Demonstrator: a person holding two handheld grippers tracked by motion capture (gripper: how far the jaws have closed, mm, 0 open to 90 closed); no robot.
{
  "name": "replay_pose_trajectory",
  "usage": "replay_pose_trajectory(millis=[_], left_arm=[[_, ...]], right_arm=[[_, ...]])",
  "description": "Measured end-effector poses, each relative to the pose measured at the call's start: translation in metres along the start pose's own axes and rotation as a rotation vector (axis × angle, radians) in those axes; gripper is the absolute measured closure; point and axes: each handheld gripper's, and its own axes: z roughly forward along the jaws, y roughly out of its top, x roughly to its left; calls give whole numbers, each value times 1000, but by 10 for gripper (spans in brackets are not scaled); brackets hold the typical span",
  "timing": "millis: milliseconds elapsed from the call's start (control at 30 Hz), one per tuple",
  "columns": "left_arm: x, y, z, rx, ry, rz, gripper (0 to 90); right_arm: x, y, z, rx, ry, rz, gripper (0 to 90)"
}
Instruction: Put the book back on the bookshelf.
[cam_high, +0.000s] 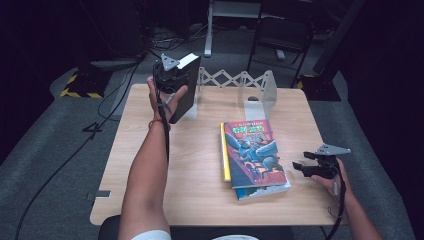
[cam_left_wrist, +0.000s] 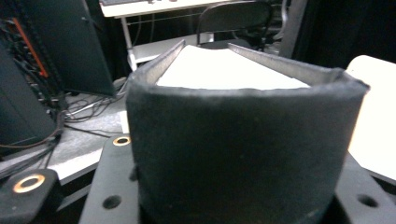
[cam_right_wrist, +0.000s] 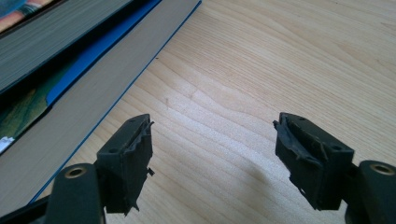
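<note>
Black book (cam_high: 184, 90) clenched in left hand-held gripper (cam_high: 167, 75) above wooden table (cam_high: 200, 165); right hand-held gripper (cam_high: 306, 166) released; dark room.

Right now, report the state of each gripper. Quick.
Left gripper: shut on the black book, held upright above the table's far left corner.
Right gripper: open, nothing between its jaws, low over the table beside the stacked books.
</note>
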Motion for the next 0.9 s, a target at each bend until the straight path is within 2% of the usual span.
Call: replay_pose_trajectory(millis=[100, 200, 333, 433, 500, 767, 900], left_arm=[[0, 1, 9, 14, 18, 15, 523], [0, -1, 19, 31, 39, 8, 523], [-1, -3, 28, 44, 65, 21, 523], [2, -6, 36, 47, 77, 1, 523], [6, -9, 41, 40, 95, -29, 523], [13, -11, 54, 43, 157, -52, 521], [13, -13, 60, 44, 168, -39, 521]], right_arm=[[0, 0, 0, -1, 9, 3, 281], [-1, -1, 2, 3, 20, 3, 283], [-2, -1, 4, 14, 16, 1, 283], [-3, -2, 3, 11, 16, 6, 284], [-3, -2, 2, 7, 18, 12, 284], [-4, -3, 1, 7, 27, 19, 286], [-4, -4, 1, 9, 26, 6, 291]])
